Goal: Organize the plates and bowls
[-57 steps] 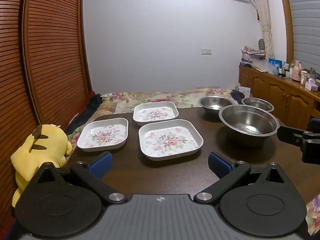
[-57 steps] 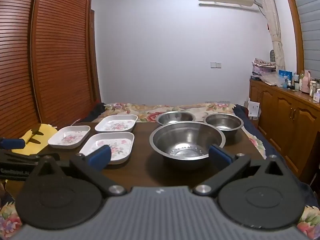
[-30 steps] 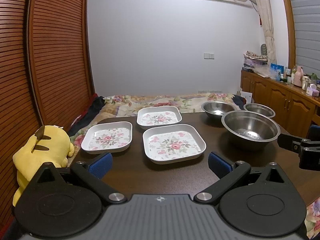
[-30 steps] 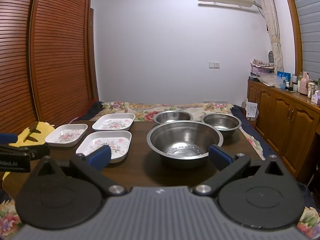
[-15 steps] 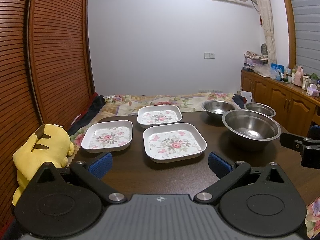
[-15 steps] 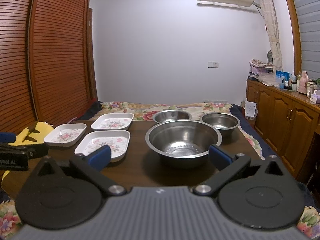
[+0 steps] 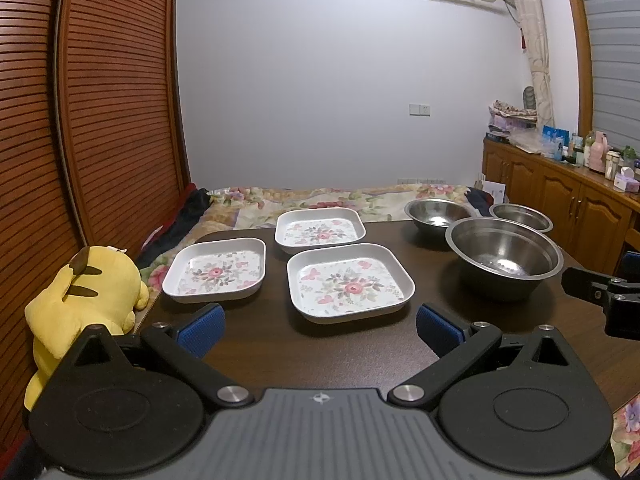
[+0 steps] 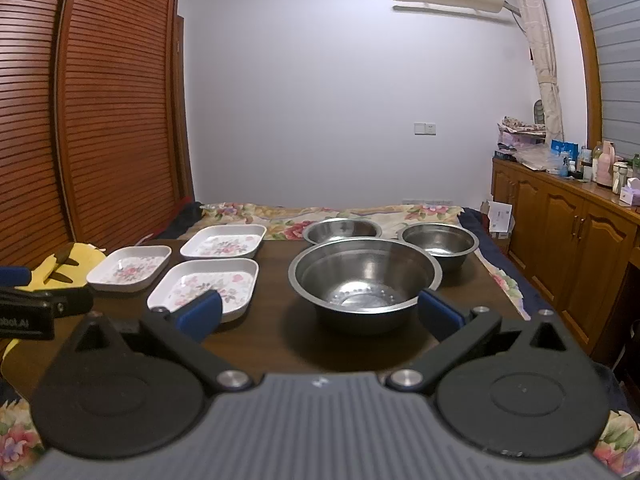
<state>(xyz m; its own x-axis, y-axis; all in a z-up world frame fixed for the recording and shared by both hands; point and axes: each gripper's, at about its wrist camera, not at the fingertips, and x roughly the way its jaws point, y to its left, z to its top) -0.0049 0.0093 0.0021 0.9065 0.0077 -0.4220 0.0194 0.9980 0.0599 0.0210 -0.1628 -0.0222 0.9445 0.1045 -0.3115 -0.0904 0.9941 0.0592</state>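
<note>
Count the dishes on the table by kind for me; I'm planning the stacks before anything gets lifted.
Floral square plates: 3
Stainless steel bowls: 3
Total: 6

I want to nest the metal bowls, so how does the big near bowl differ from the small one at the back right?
The big bowl is wider and deeper than the small bowl. The big bowl sits nearest, in front of the open right gripper; the small bowl stands behind it, near the table's right edge. Both are bare steel, upright and empty.
</note>
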